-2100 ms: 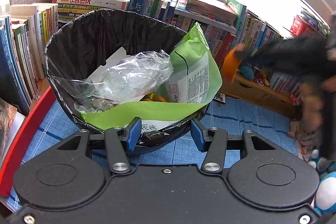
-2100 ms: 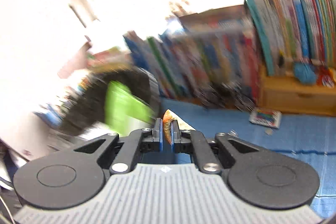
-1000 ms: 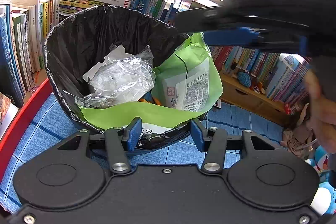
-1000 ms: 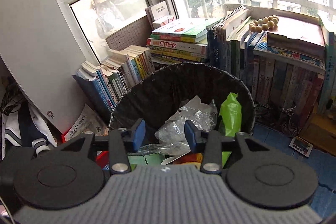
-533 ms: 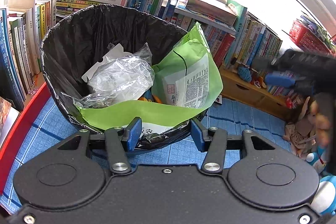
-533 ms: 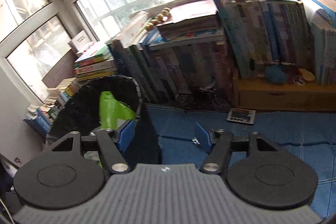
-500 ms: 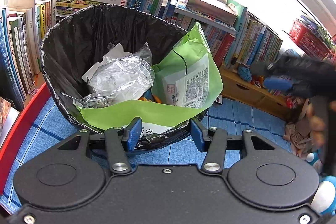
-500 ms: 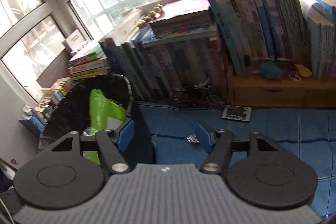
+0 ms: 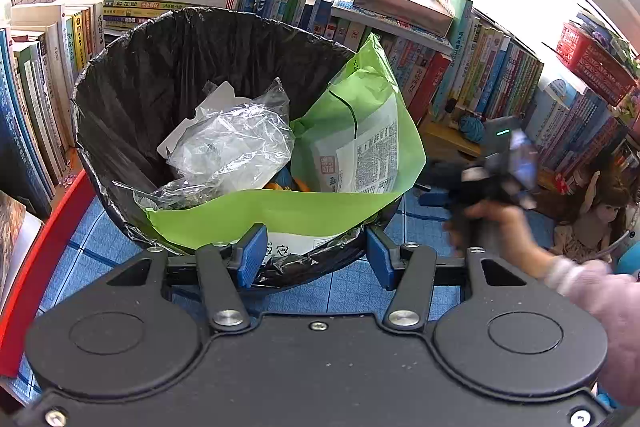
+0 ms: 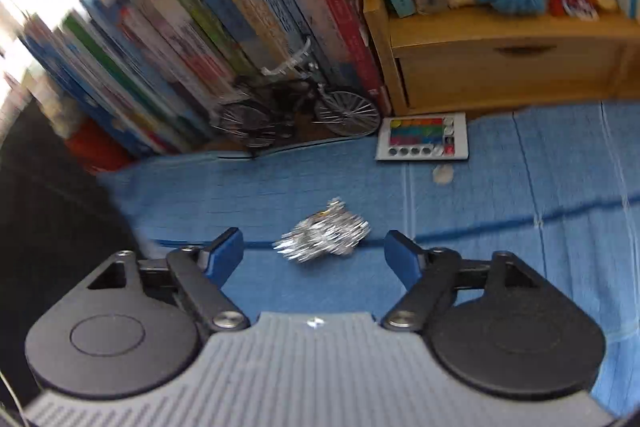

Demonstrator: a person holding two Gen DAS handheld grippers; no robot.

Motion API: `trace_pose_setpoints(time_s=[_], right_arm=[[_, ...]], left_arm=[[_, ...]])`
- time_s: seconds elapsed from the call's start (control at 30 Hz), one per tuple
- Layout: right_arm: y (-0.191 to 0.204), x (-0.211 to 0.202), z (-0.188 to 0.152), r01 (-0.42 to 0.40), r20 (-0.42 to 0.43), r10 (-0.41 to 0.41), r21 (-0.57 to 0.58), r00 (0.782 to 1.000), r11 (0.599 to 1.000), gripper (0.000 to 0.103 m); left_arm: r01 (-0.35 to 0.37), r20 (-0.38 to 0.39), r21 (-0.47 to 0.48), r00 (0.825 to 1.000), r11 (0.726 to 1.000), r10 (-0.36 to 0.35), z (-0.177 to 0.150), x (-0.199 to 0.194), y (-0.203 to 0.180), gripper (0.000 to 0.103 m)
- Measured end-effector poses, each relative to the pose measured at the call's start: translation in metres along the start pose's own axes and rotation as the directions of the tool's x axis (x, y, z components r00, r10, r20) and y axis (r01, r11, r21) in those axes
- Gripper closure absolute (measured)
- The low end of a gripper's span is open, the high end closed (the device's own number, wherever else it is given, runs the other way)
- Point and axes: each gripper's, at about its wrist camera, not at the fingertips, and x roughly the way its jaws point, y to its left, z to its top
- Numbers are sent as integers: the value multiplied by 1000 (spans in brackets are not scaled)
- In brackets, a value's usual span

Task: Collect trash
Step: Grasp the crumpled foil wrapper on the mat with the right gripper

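Foil (image 10: 322,235), crumpled, lying on blue mat (image 10: 500,211), between and just ahead of right gripper (image 10: 316,251) fingers, untouched. Jaws wide and opening further, nothing pinched.

Left to right in right wrist view: black bin edge (image 10: 48,211), leaning books (image 10: 224,27), toy bicycle (image 10: 296,107), small remote (image 10: 422,137), wooden drawer (image 10: 508,67).

In left wrist view: bin (image 9: 132,99) lined in black, holding clear plastic (image 9: 228,143) and green bag (image 9: 360,143). Left gripper (image 9: 314,257) hovering at near rim, jaws part open and opening, gripping nothing. Further right, hand (image 9: 496,223) holding blurred right gripper low over mat; doll (image 9: 592,211) beyond.
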Motion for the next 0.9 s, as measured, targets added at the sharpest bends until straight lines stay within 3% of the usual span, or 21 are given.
trace_pose_setpoints(time_s=[0.13, 0.3, 0.43, 0.5, 0.53, 0.7, 0.9], right_arm=[[13, 32, -13, 69, 19, -68, -98, 998, 993, 16], [21, 57, -17, 82, -2, -83, -155, 997, 985, 19], [28, 63, -17, 78, -21, -83, -202, 996, 976, 53], [31, 61, -18, 80, -28, -89, -239, 996, 968, 82], [32, 59, -19, 79, -28, -89, -252, 996, 965, 88], [29, 38, -18, 49, -1, -51, -231, 999, 972, 92], [24, -22, -17, -39, 61, 51, -185, 997, 982, 92]], left_arm=[[2, -13, 4, 1000, 1000, -2, 3, 1, 0, 51], [1, -29, 13, 1000, 1000, -1, 5, 3, -1, 50], [2, -34, 21, 999, 1000, -1, 4, 4, -1, 48], [1, -36, 25, 999, 1000, -1, 5, 4, -2, 48], [2, -37, 25, 999, 1000, -1, 5, 4, -2, 48], [5, -37, 20, 999, 1000, -4, 5, 4, -1, 48], [5, -41, -9, 999, 1000, -5, 5, 3, 1, 48]])
